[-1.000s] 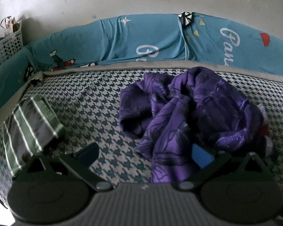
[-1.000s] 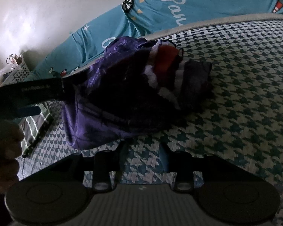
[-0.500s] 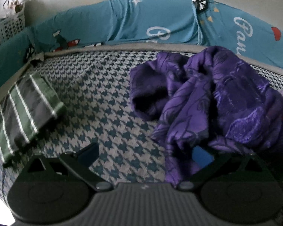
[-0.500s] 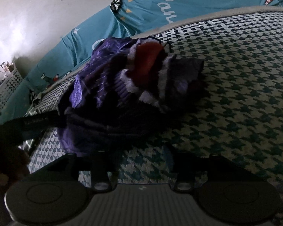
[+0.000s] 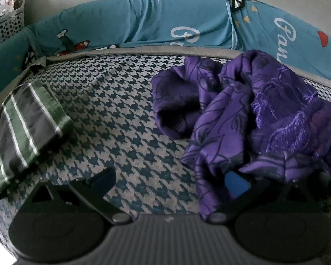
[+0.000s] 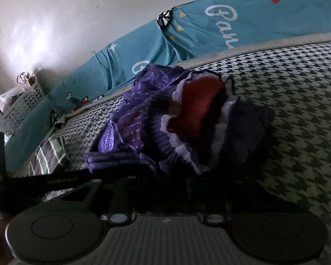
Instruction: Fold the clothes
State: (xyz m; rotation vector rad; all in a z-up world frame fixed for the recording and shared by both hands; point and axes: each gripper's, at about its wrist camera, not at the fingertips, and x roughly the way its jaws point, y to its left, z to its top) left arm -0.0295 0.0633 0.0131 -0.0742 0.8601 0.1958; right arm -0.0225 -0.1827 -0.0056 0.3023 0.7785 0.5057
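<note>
Purple garment (image 5: pixel 253 110) heaped beside folded striped cloth (image 5: pixel 26 123)

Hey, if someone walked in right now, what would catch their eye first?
Probably the crumpled purple garment heaped on the houndstooth mattress, with a red patch showing in the right wrist view. Next, the folded green striped garment at the mattress's left edge, and the turquoise printed bumper along the wall.

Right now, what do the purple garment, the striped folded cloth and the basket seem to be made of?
The purple garment looks like thin, slightly shiny woven fabric: it crumples into soft folds and glints. The striped folded cloth seems a matte cotton-like knit, green and grey. The basket looks like white perforated plastic, rigid.
</note>
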